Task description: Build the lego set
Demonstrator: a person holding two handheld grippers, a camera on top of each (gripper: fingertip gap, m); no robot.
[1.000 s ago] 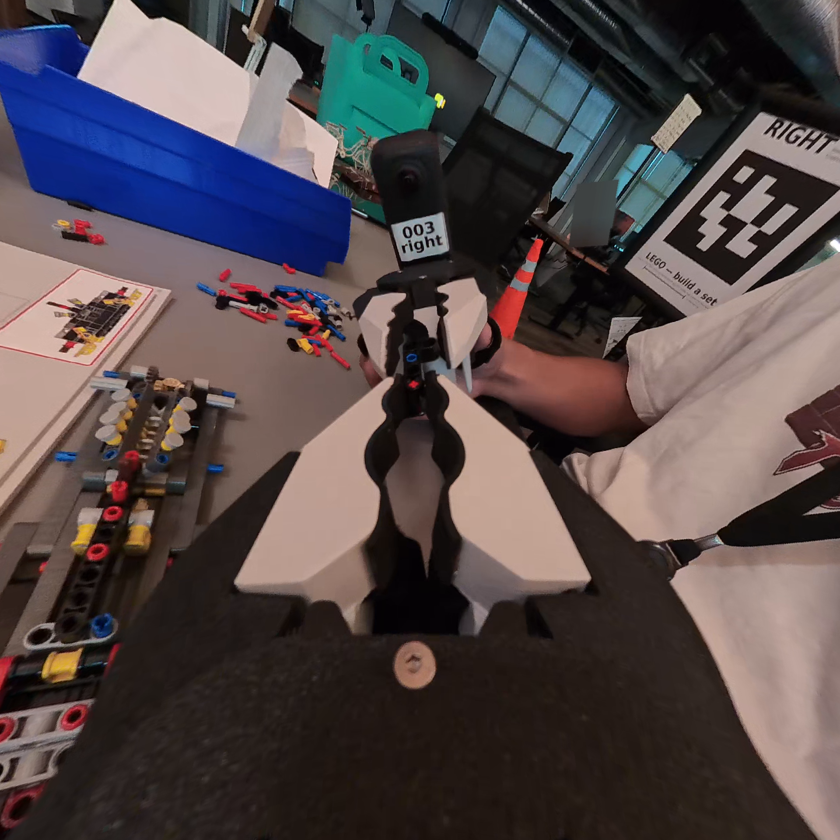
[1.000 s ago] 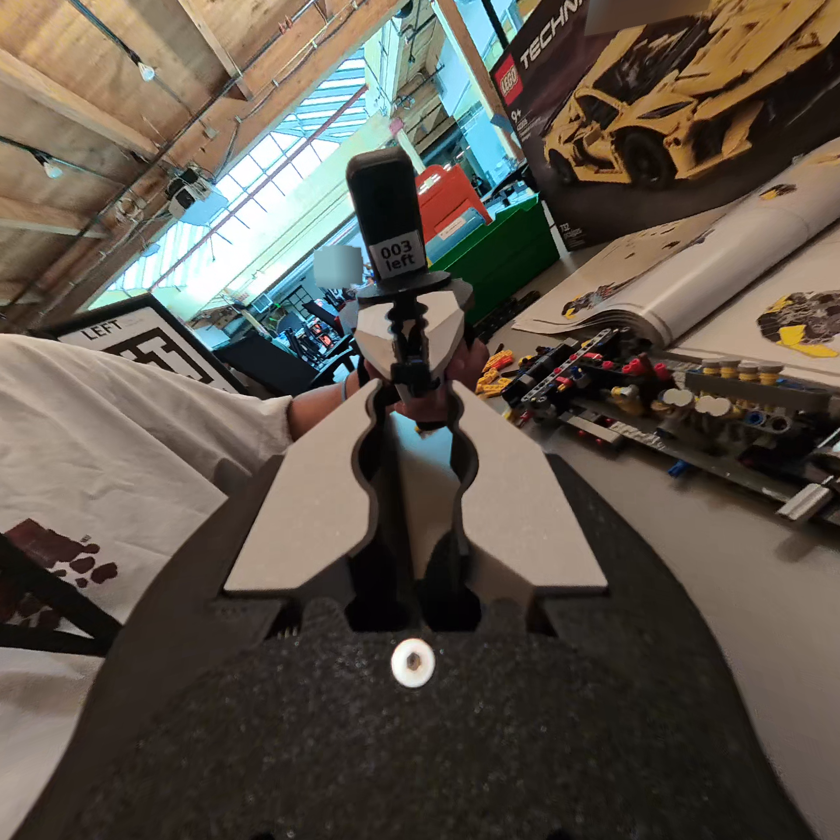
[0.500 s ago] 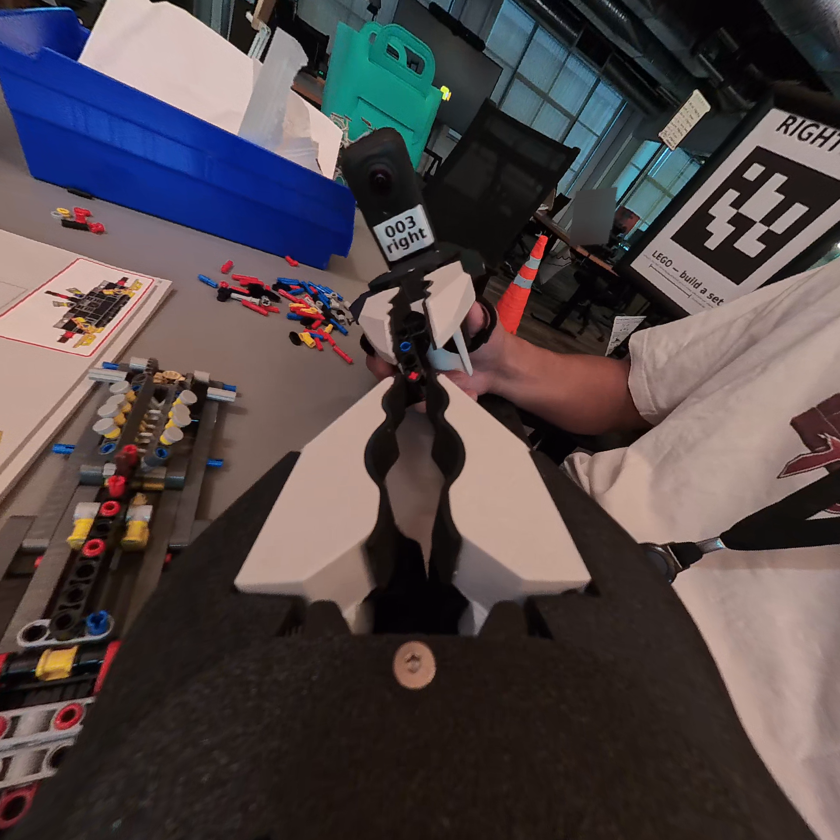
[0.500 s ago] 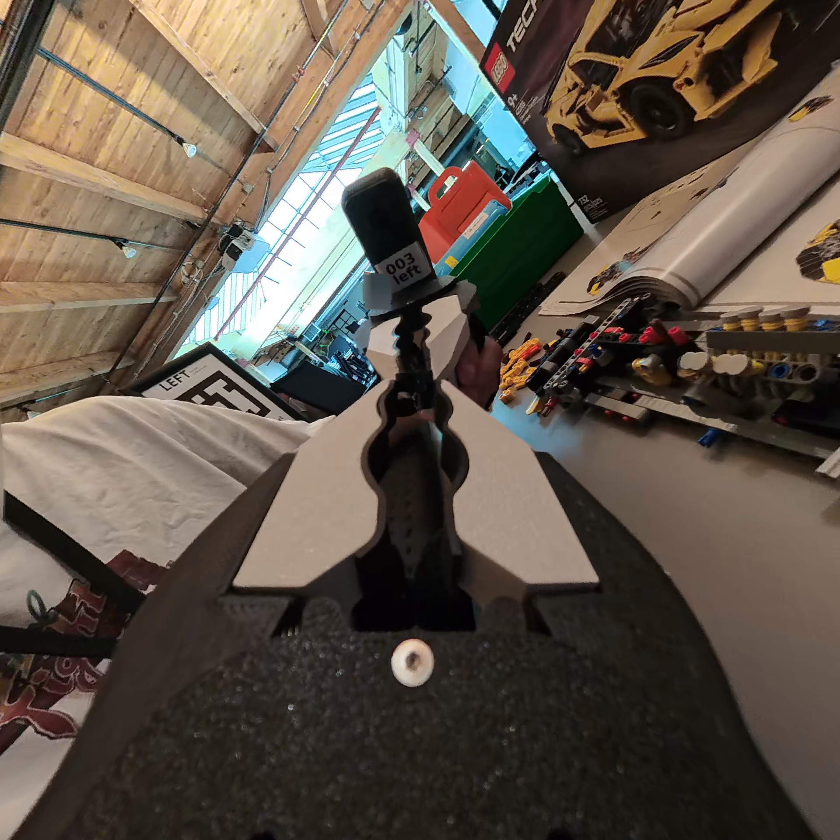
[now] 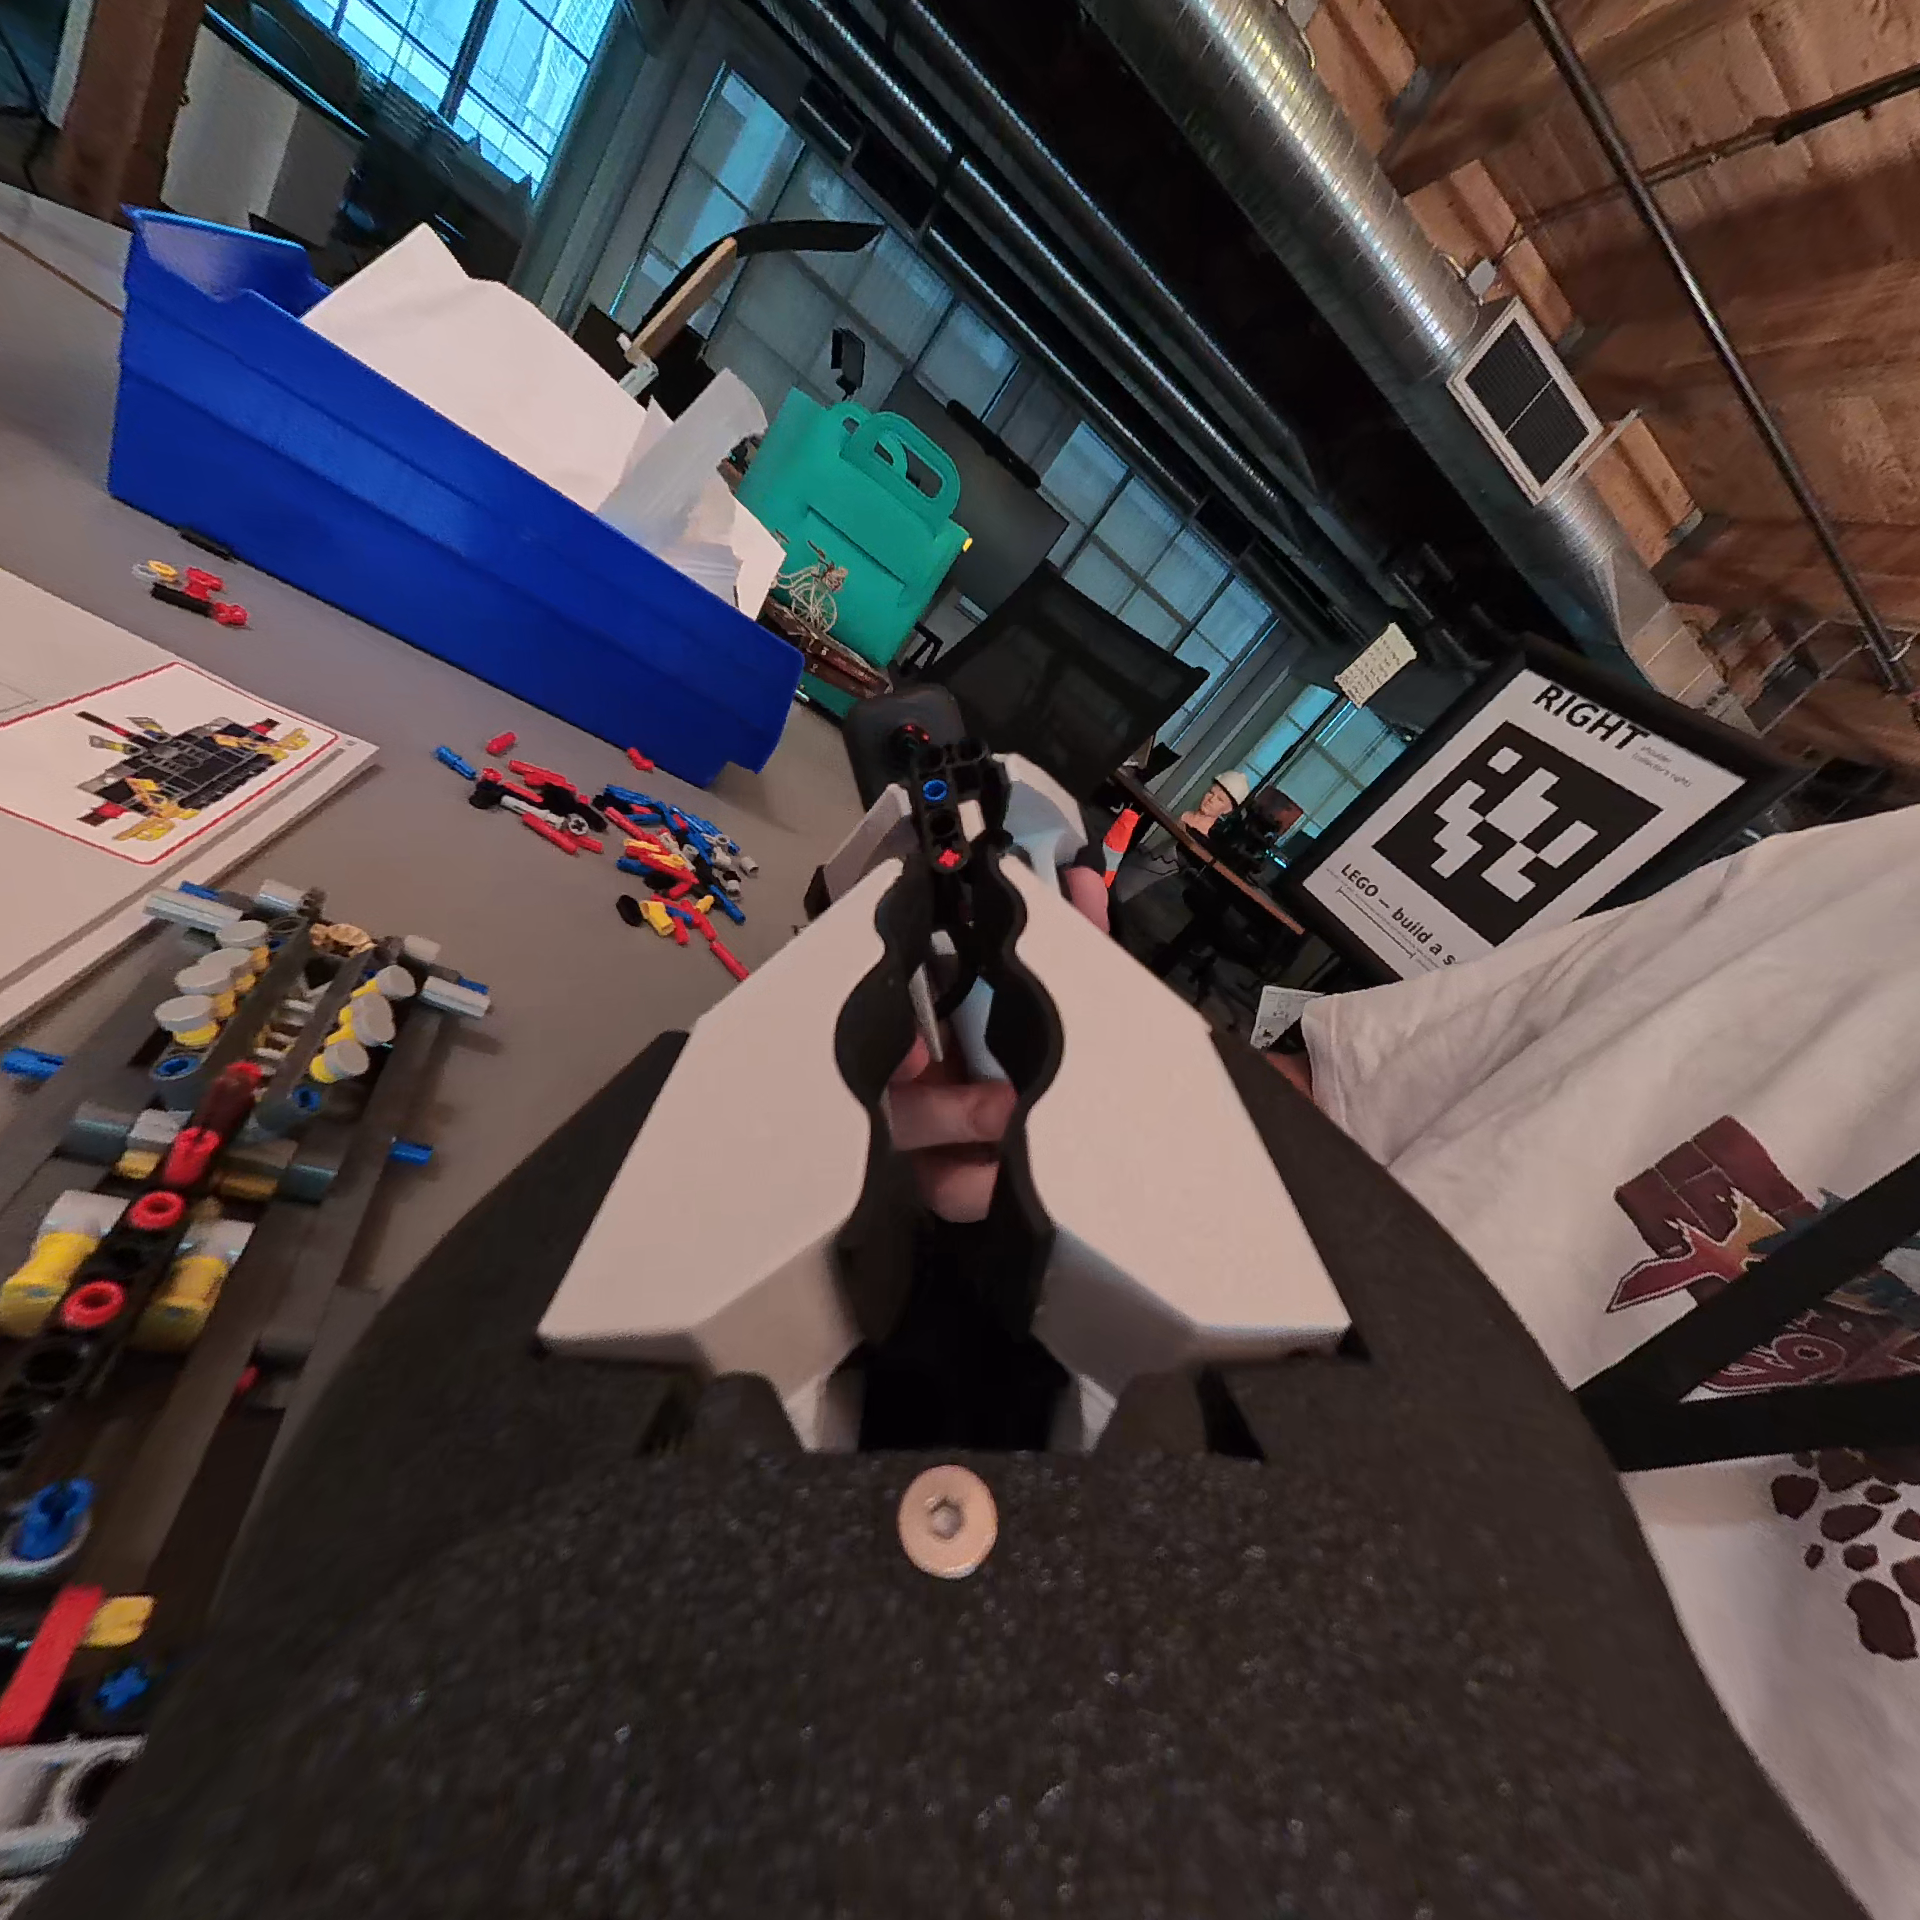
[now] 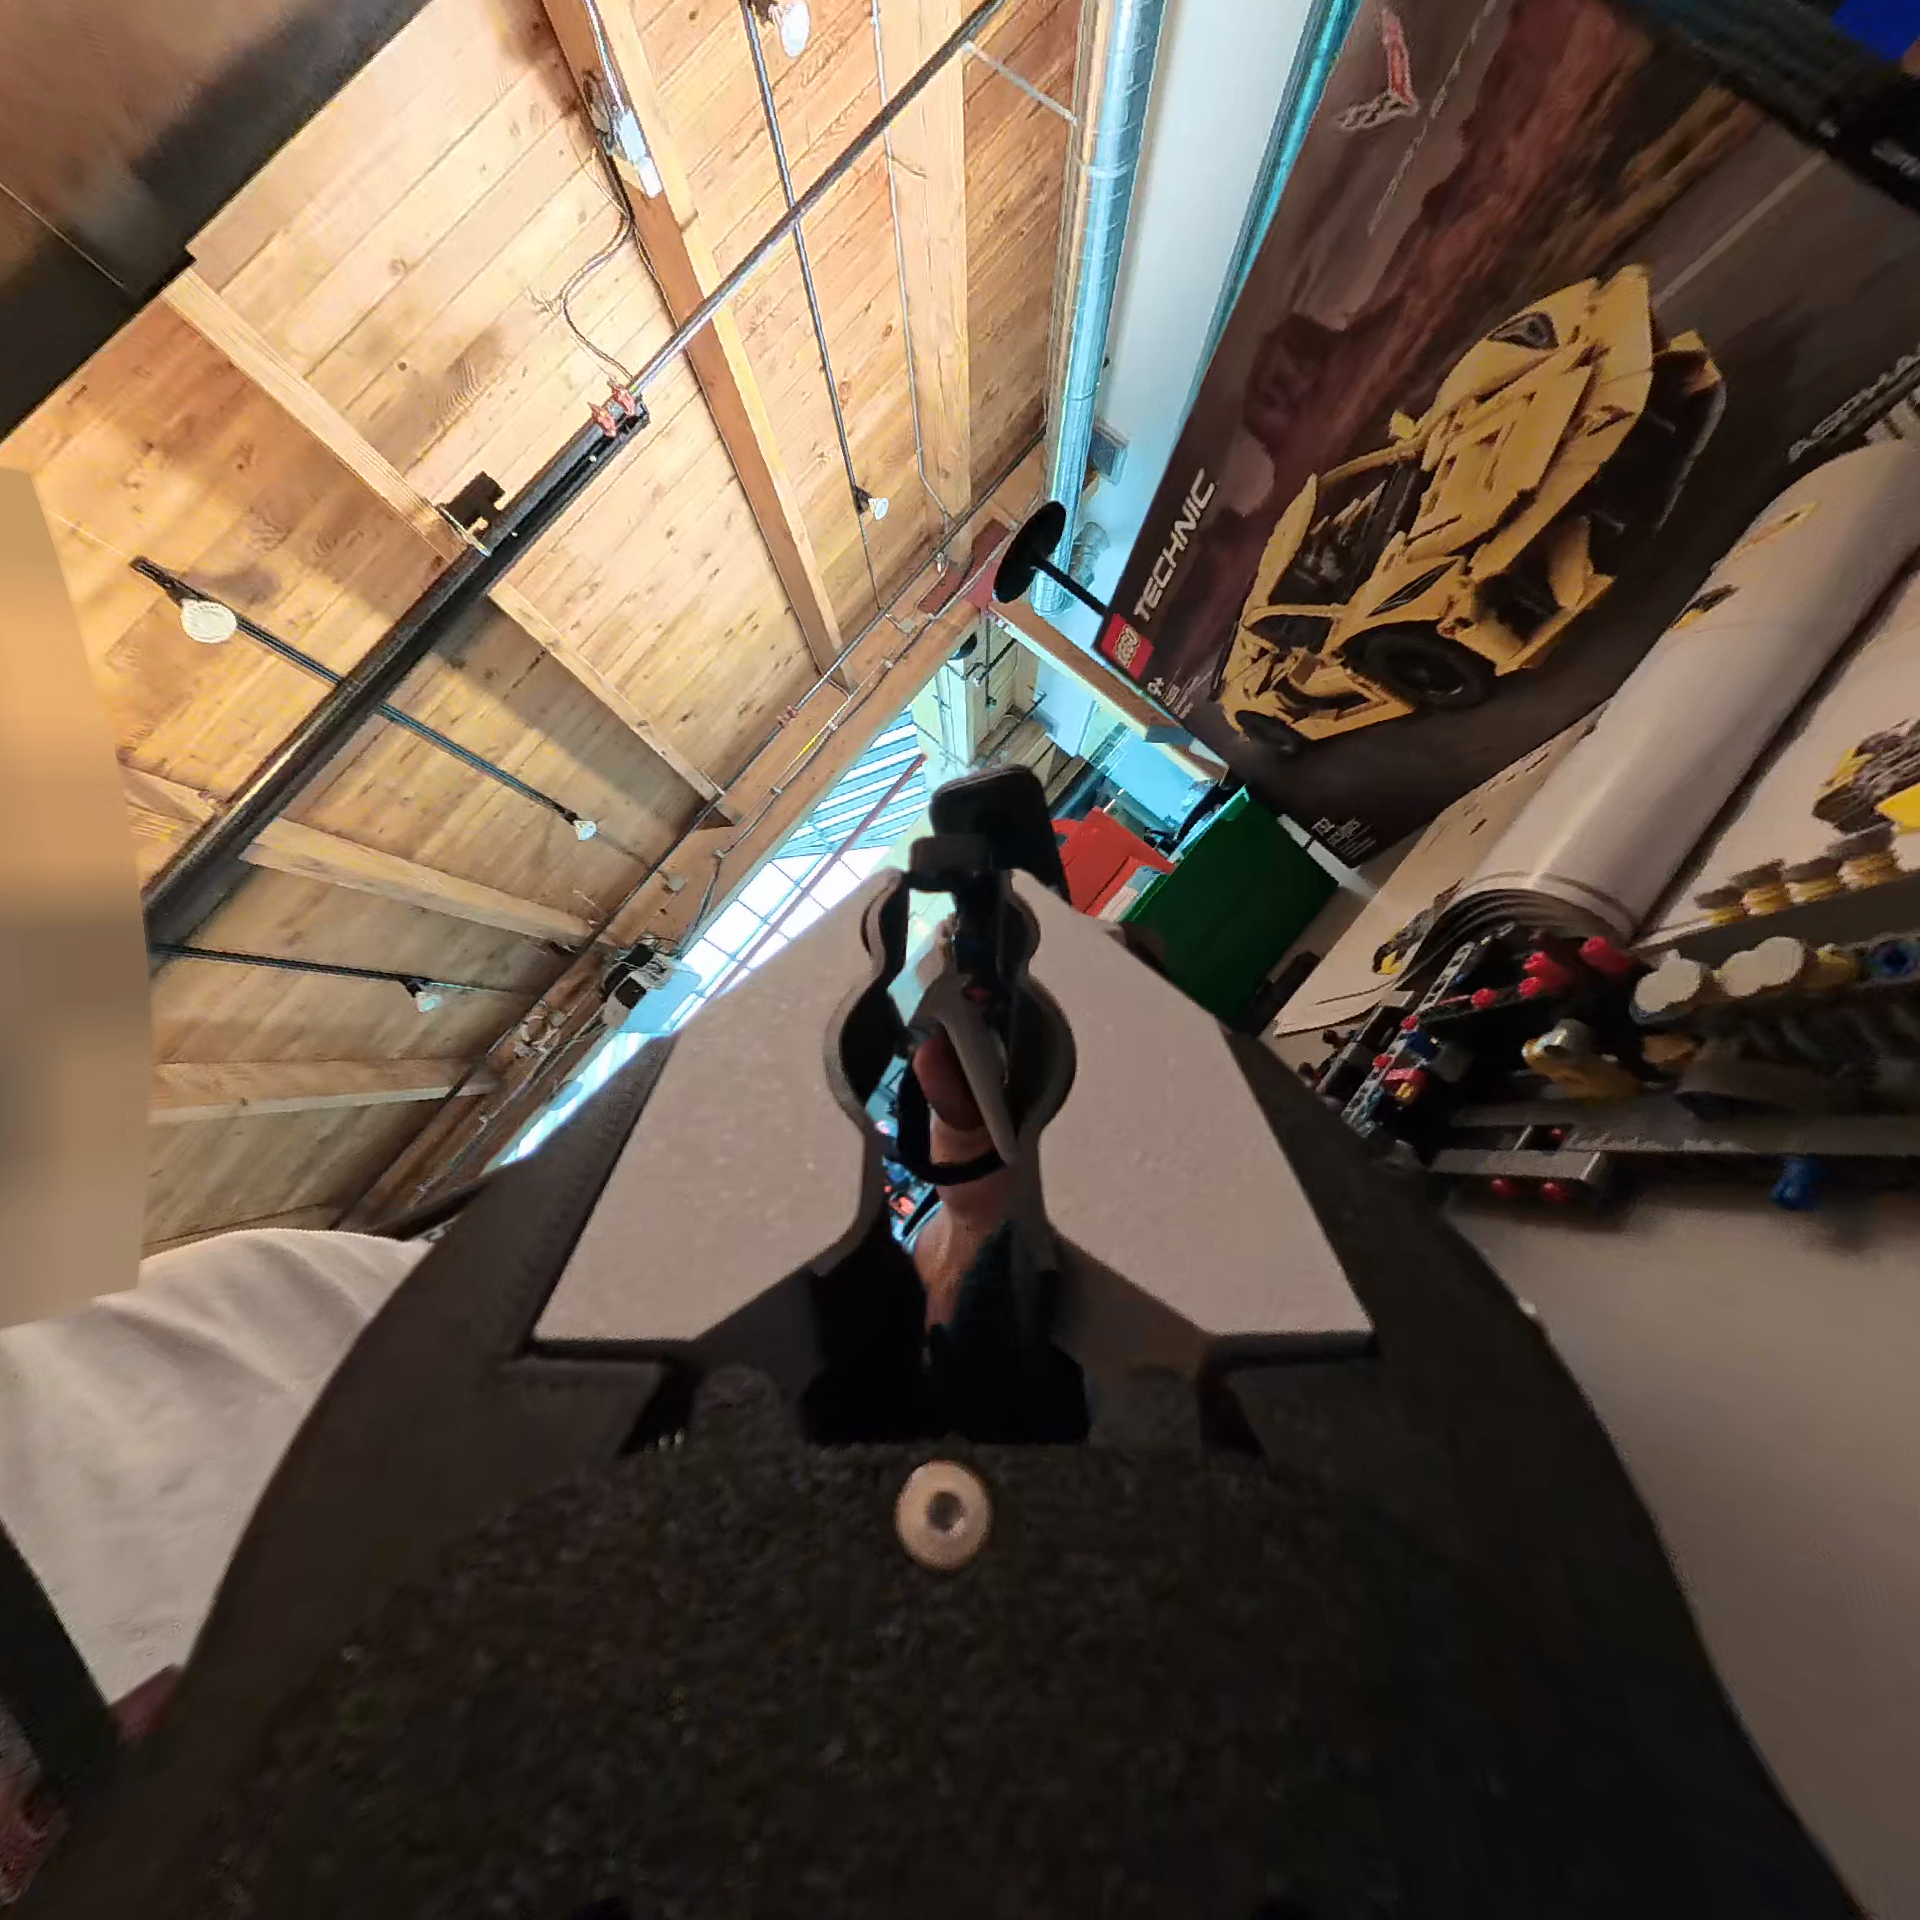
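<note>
Grey counter (image 5: 499, 883) lies below and left of the left gripper (image 5: 951, 883), which pinches a small black beam (image 5: 940, 805) in mid-air, tip to tip with the right gripper (image 6: 951, 935), also pressed onto it. Uneven pulling could pop the beam loose onto the half-built chassis (image 5: 208, 1091).

On your grey desk (image 5: 499, 883) you have a blue bin (image 5: 416, 520), loose pieces (image 5: 634, 831), the half-built chassis (image 5: 208, 1091) and an open manual (image 5: 125, 769).

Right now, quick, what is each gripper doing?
Left gripper: shut on the small black lego piece.
Right gripper: shut; the same piece sits at its tips, grip unclear.
</note>
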